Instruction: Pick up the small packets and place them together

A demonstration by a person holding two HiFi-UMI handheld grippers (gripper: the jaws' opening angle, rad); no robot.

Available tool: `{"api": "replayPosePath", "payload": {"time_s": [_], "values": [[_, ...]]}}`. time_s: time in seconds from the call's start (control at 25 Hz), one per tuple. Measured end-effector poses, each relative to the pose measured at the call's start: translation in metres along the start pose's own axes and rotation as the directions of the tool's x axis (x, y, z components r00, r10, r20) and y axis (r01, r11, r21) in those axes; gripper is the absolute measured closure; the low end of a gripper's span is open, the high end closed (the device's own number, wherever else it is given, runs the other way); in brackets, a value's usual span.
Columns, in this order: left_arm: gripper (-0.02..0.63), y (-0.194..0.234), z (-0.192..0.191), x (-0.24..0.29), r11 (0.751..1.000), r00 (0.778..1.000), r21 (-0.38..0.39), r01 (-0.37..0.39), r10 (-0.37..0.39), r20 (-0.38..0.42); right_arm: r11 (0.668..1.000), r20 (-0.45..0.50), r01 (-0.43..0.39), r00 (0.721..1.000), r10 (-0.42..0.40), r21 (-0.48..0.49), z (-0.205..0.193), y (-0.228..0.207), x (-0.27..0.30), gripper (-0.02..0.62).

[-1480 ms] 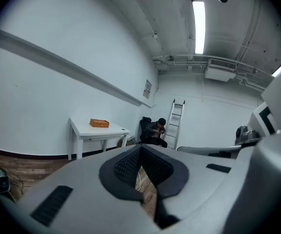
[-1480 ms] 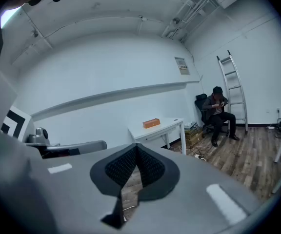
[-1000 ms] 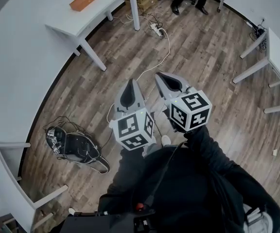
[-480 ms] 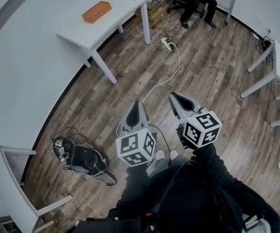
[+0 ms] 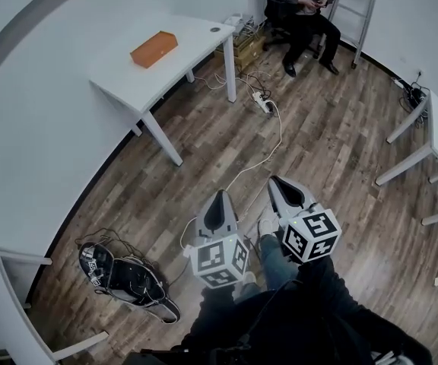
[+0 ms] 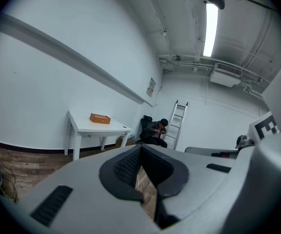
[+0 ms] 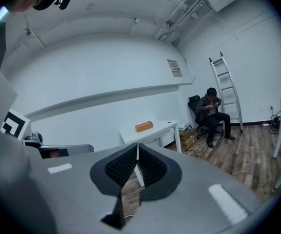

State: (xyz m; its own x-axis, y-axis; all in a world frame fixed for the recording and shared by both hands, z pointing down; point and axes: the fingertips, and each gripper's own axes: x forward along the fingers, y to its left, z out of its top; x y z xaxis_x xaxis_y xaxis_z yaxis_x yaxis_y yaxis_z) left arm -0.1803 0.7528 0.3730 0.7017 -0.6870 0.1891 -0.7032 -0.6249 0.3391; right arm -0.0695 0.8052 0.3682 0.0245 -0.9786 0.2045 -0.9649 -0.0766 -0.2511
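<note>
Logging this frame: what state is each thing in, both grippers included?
left gripper: shut, nothing between the jaws.
right gripper: shut, nothing between the jaws.
orange box: lying flat on the white table.
ladder: standing upright by the wall.
power strip: on the floor, cables running from it.
black bag: lying on the floor among loose cables.

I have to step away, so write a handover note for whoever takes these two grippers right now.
Left gripper: jaws shut, empty.
Right gripper: jaws shut, empty.
Both are held out above the wood floor. A white table with an orange box on it stands ahead.
No small packets show in any view.
Done: nothing gathered.
Left: find the packets, pick them up and place them together.
</note>
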Motion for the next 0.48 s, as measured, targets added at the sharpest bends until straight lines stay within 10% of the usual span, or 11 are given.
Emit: {"api": "replayPosePath", "payload": {"time_s": [0.48], "values": [[0.607,0.007,0.054,0.199,0.998,0.998,-0.018,-0.055,0.055,-0.006,0.998,-0.043,-0.058,0.997,0.057,-0.019,0.074,-0.115,0.168,0.594]]}}
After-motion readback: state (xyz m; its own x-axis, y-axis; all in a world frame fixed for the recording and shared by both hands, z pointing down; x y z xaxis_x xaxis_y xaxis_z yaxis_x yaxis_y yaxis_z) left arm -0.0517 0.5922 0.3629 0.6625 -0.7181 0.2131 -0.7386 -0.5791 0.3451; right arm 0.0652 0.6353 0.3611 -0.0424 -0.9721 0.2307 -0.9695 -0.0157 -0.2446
